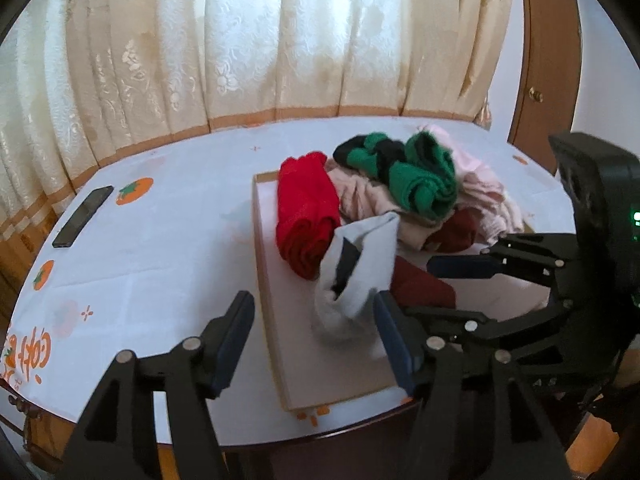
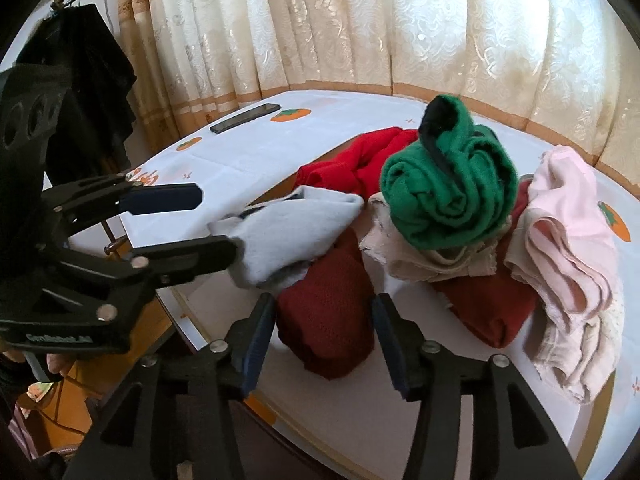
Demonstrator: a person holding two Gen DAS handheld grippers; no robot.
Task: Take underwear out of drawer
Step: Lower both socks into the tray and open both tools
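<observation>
Early stage: the drawer (image 1: 276, 320) on the counter (image 1: 160, 240) holds nearly all its rolled underwear; a pale grey pair (image 1: 356, 272) lies beside the part-open, empty left tool (image 1: 314, 322), while the right tool (image 2: 324, 322) stands part-open around a dark red roll (image 2: 328, 312).

A white-clothed table (image 1: 168, 240) carries a shallow drawer (image 1: 264, 280) and phone (image 1: 83, 216).
</observation>
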